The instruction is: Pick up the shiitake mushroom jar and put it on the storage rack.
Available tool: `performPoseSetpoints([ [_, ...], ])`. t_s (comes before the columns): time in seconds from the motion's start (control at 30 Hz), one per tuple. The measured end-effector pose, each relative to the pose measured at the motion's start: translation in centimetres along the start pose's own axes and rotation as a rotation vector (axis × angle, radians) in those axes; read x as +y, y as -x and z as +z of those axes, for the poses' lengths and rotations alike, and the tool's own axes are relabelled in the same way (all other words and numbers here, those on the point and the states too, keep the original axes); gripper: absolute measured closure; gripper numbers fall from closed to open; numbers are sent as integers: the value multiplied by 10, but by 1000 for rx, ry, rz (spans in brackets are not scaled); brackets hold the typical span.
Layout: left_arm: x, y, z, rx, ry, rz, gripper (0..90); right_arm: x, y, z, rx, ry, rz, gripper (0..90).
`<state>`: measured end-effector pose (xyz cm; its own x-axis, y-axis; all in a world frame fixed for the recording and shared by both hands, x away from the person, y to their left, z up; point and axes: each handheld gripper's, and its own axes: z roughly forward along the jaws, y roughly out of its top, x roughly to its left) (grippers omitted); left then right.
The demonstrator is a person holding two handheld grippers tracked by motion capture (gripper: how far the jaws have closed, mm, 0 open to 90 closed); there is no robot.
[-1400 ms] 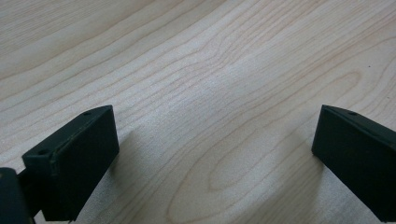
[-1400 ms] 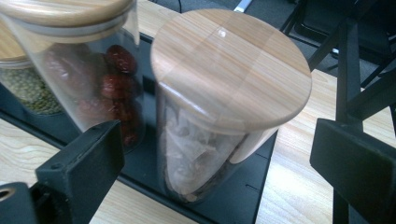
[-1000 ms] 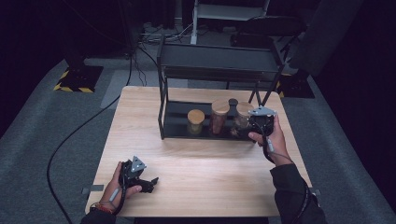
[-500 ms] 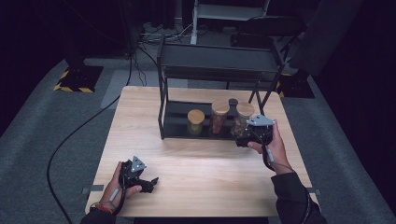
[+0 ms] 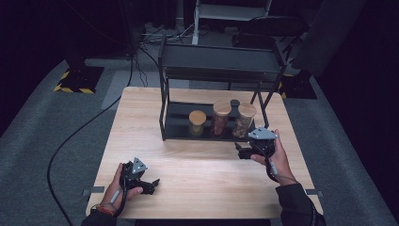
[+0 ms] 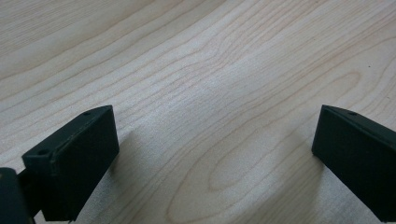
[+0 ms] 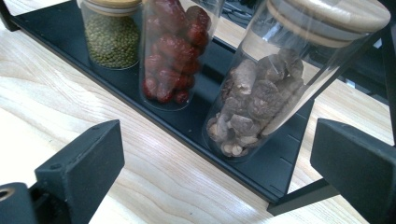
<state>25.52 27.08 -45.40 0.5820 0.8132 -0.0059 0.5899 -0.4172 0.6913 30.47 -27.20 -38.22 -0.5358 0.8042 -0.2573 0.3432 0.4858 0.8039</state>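
Mushroom jar (image 7: 261, 93) on rack's bottom shelf (image 7: 196, 121), upright, at 12 o'clock from right gripper (image 7: 219, 172); fingers spread, empty. Left gripper (image 5: 141, 181) far off at 7 o'clock on surface (image 5: 207, 169), fingers spread.

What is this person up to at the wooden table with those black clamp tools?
A person holds a black two-jaw gripper in each hand. The right gripper, jaws open and empty, sits just in front of a black metal rack holding three glass jars with wooden lids. Nearest it is the jar of brown dried mushrooms, beside a jar of red fruit and a jar of green beans. The left gripper rests open on the light wooden table.
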Motion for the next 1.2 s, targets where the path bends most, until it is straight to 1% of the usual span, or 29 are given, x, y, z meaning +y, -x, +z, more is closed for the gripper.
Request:
performPoseSetpoints([
  [0.17,0,0,0,0,0,0,3,-12,-4,-3,0,24,-13,27],
  [0.3,0,0,0,0,0,0,3,-19,-6,-5,19,22,-35,27],
  [0.43,0,0,0,0,0,0,2,-25,-8,-6,21,22,-51,27],
  [0.63,0,0,0,0,0,0,3,-33,-10,-6,25,-2,-60,27],
  [0.9,0,0,0,0,0,0,3,-45,-10,-6,38,-30,-56,27],
  [0.97,0,0,0,0,0,0,3,-48,-11,-6,34,-35,-67,27],
  [1.2,0,0,0,0,0,0,3,-56,-11,-7,39,-61,-83,27],
])
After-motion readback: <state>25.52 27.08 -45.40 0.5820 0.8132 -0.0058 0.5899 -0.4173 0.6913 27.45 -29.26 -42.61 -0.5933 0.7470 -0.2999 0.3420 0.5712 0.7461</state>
